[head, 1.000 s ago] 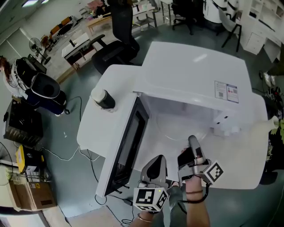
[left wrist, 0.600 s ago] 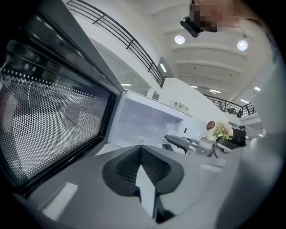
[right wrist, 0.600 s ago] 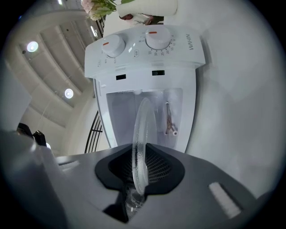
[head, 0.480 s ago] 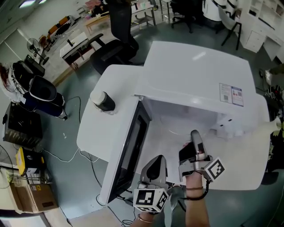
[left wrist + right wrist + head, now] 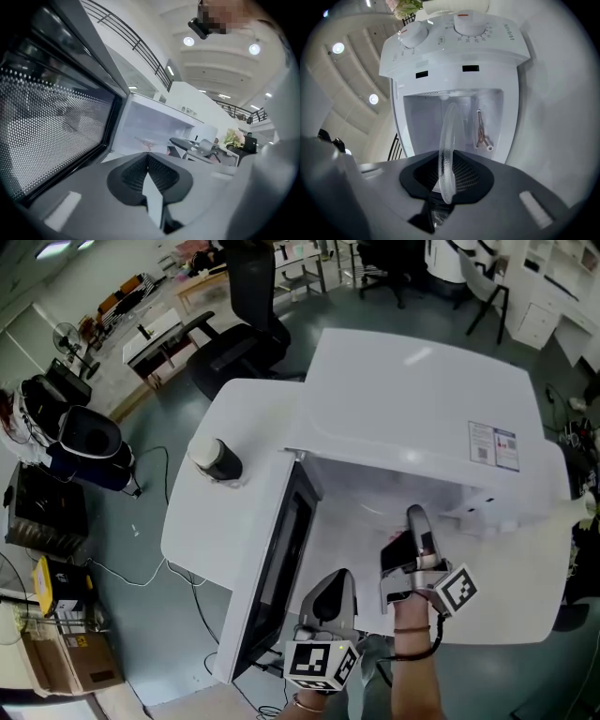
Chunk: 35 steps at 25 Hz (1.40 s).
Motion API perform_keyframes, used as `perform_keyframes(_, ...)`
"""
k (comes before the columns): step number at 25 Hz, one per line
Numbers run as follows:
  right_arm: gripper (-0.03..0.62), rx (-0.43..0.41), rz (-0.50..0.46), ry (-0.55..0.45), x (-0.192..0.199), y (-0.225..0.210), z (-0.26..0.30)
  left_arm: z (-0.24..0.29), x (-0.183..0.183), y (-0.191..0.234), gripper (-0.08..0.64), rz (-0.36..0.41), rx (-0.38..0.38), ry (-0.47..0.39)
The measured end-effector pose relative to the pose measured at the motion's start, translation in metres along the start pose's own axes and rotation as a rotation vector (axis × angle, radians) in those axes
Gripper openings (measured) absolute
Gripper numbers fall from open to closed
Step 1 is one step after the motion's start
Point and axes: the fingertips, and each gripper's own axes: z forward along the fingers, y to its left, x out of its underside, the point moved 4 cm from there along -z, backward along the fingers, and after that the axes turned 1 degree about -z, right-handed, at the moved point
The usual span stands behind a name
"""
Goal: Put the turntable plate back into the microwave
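The white microwave (image 5: 412, 399) stands on a white table with its door (image 5: 281, 559) swung open to the left. My right gripper (image 5: 415, 518) reaches into the mouth of the cavity. It is shut on the clear glass turntable plate (image 5: 451, 126), which shows edge-on between the pads in the right gripper view (image 5: 446, 161). Ahead lies the white cavity (image 5: 426, 122), with a small brownish roller piece (image 5: 483, 133) on its inner surface. My left gripper (image 5: 335, 582) hangs beside the door's lower edge, jaws shut and empty (image 5: 146, 157). The glass hardly shows in the head view.
A dark cylinder with a pale top (image 5: 216, 457) stands on the table's left part. The control panel with two knobs (image 5: 459, 28) borders the cavity. The door's perforated window (image 5: 51, 122) is close to my left gripper. A black office chair (image 5: 248, 334) stands behind the table.
My right gripper has moved a little farther toward the cavity with the plate in it. The left gripper has stayed where it was.
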Motion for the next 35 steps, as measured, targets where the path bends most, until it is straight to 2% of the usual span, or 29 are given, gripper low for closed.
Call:
perform_keyframes(17, 0.071, 0.038, 0.001, -0.049, -0.018, -0.012, 0.031, 0.015, -0.003, 0.001, -0.002, -0.022, 0.014, 0.009)
perform_keyframes(35, 0.078, 0.036, 0.019, -0.077, -0.027, -0.020, 0.053, 0.026, -0.006, 0.002, -0.002, -0.036, 0.013, 0.013)
